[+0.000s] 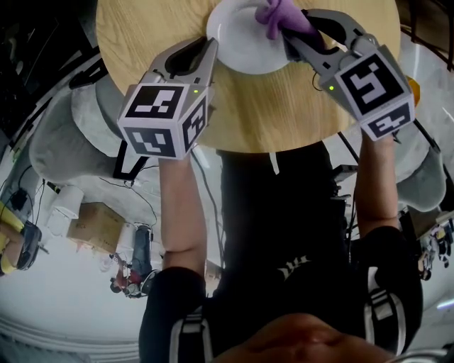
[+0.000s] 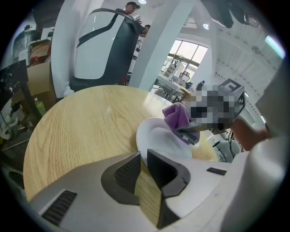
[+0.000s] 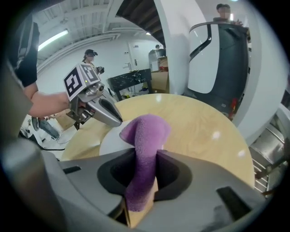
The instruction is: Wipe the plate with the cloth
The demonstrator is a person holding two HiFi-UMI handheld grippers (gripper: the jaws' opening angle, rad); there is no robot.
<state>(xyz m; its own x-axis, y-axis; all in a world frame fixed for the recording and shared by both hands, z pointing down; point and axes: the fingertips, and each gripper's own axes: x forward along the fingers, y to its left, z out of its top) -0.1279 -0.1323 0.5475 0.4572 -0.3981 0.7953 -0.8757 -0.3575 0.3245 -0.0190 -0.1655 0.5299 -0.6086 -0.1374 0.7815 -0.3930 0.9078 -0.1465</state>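
Note:
A white plate [image 1: 241,42] lies on the round wooden table [image 1: 156,28] near its far side. My left gripper [image 1: 213,48] meets the plate's left rim; in the left gripper view its jaws [image 2: 143,158] stand almost together with the rim of the plate [image 2: 156,138] pinched between them. My right gripper [image 1: 287,32] is shut on a purple cloth [image 1: 280,15] that bunches up over the plate's right side. In the right gripper view the cloth [image 3: 145,136] stands out from between the jaws [image 3: 146,156], above the plate [image 3: 111,140], with the left gripper [image 3: 118,121] at the left.
A tall white and dark machine [image 2: 104,45] stands behind the table, with a white column beside it. Cardboard boxes and cables [image 1: 92,223] lie on the floor at the left. People [image 3: 90,56] stand in the background. Bare tabletop [image 2: 81,122] stretches left of the plate.

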